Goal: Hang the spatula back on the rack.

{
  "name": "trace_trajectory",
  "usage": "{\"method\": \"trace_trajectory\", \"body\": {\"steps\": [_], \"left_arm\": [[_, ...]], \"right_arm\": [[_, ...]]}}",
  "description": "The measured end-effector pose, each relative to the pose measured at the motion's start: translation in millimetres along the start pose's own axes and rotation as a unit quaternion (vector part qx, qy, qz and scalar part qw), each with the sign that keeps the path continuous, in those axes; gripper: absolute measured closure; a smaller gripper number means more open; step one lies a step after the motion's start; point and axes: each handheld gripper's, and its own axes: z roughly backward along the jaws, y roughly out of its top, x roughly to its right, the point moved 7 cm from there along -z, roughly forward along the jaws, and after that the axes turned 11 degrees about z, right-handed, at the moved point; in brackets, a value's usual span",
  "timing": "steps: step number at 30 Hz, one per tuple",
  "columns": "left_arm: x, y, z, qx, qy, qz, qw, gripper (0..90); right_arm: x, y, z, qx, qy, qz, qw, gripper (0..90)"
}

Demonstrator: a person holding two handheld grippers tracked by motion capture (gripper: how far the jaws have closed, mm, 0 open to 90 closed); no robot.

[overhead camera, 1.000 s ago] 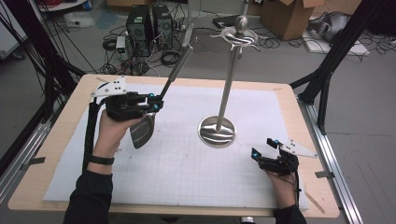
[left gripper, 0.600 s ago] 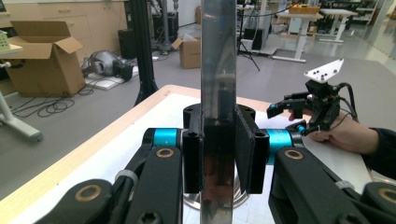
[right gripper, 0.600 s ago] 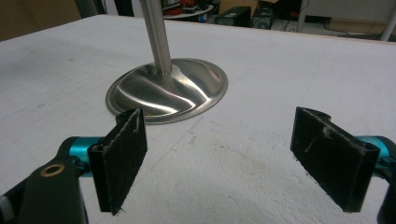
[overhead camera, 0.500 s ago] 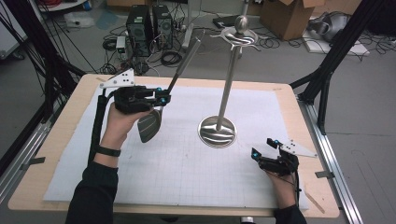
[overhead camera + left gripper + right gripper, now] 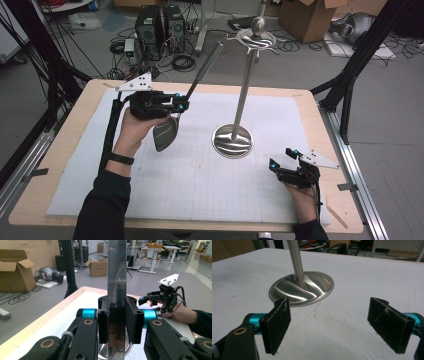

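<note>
My left gripper (image 5: 181, 105) is shut on the flat handle of a large metal spoon (image 5: 165, 133), held above the left part of the white mat. The spoon's bowl hangs below the hand and its handle slants up toward the back right. In the left gripper view the handle (image 5: 116, 277) stands upright, clamped between the pads (image 5: 104, 322). A steel stand (image 5: 233, 142) with a round base, a thin pole and hooks at its top (image 5: 257, 39) rises just right of the spoon. My right gripper (image 5: 283, 159) rests open on the mat at the front right; its pads (image 5: 276, 325) are wide apart with nothing between them.
A white gridded mat (image 5: 200, 190) covers the wooden table (image 5: 60, 165). Black frame posts (image 5: 350, 80) stand at the table's corners. Computer towers (image 5: 155, 25), cables and a cardboard box (image 5: 305, 17) lie on the floor beyond the far edge.
My left gripper has carried the spoon to the right, closer to the stand. The right gripper has stayed where it was, still open.
</note>
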Motion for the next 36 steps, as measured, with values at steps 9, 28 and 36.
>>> {"method": "trace_trajectory", "body": {"steps": [9, 28, 36], "left_arm": [[-1.3, -3.1, -7.8, -0.002, -0.003, 0.002, 1.0, 74.6], [2.9, -11.5, -30.6, -0.004, -0.006, -0.01, 0.9999, 74.4], [3.3, -15.4, -38.7, -0.01, 0.003, -0.016, 0.9998, 74.2]], "right_arm": [[0.2, -0.2, 0.1, -0.001, 0.0, -0.001, 1.0, 18.0], [0.4, -0.3, 0.1, -0.002, 0.001, -0.001, 1.0, 18.0], [0.3, -0.2, 0.0, -0.001, 0.001, -0.002, 1.0, 18.0]]}}
